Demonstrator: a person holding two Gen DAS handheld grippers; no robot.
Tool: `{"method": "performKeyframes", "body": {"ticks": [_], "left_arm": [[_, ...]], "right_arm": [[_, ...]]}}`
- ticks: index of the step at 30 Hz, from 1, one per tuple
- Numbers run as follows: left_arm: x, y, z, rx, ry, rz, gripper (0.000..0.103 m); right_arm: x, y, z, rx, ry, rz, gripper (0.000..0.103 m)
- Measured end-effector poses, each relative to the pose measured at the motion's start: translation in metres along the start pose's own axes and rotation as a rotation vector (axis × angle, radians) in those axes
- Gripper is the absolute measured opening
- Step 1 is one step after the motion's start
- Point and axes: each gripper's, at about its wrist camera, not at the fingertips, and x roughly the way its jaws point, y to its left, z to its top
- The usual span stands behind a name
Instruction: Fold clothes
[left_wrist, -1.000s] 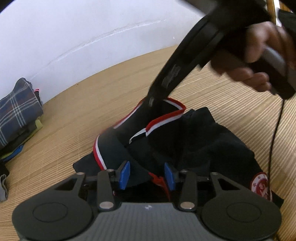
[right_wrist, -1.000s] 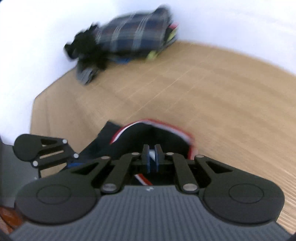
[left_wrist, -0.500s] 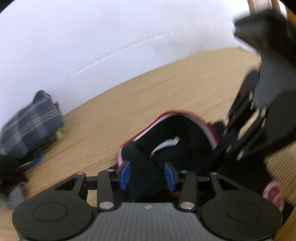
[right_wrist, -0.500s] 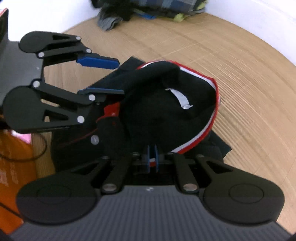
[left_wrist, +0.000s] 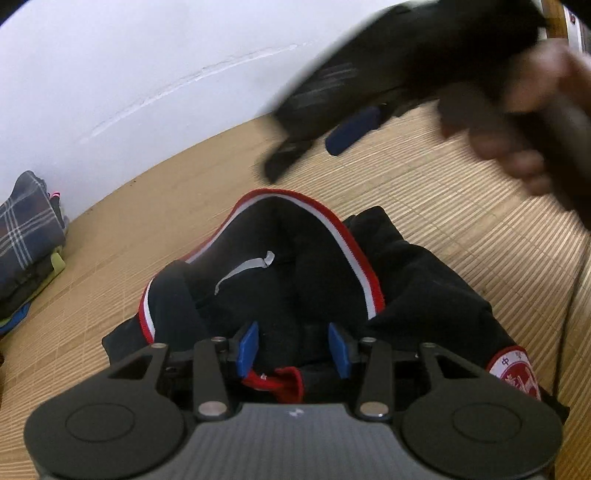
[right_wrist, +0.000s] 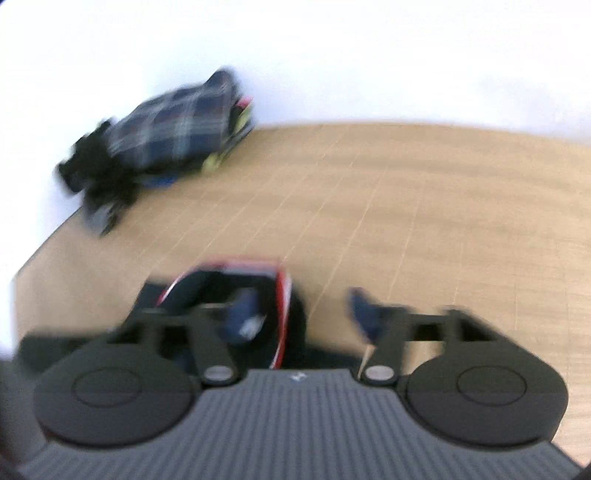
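Observation:
A black garment (left_wrist: 406, 288) with a red-and-white striped collar (left_wrist: 354, 254) and a round red badge (left_wrist: 513, 373) lies bunched on the bamboo mat (left_wrist: 155, 221). My left gripper (left_wrist: 293, 349) is shut on a thick fold of its black fabric just below the collar. My right gripper (left_wrist: 314, 147) hangs above and beyond the collar, blurred, with a person's hand (left_wrist: 535, 122) on its handle. In the right wrist view the right gripper (right_wrist: 303, 312) has its jaws opening wide; the garment (right_wrist: 258, 295) lies under its left finger, and nothing is pinched.
A pile of clothes topped by blue plaid (left_wrist: 26, 229) (right_wrist: 177, 129) sits against the white wall (left_wrist: 147, 74) at the mat's far left. A thin black cable (left_wrist: 569, 314) runs down the right side. Bare mat lies beyond the garment.
My right gripper has let go of the collar, spread its jaws and lifted away above the garment. The collar now lies on the mat. My left gripper keeps its hold.

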Motion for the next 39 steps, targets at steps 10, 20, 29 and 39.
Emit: {"method": "performKeyframes", "body": {"ticks": [10,20,29,39], "left_arm": [[-0.004,0.015,-0.003,-0.097,-0.024,-0.018,0.044],[-0.001,0.097,0.033,-0.011,-0.104,0.114,0.049],[0.036,0.101,0.043,0.095,0.012,-0.006,0.056],[0.036,0.130,0.051,-0.105,0.135,0.049,0.010]], "right_arm": [[0.085,-0.034,-0.011,0.327,0.242,0.218,0.018],[0.094,-0.101,-0.078,1.225,0.294,0.709,0.013],[0.084,-0.081,-0.098,1.378,0.317,0.892,0.013],[0.071,-0.099,-0.096,1.371,0.314,0.941,0.015]]}}
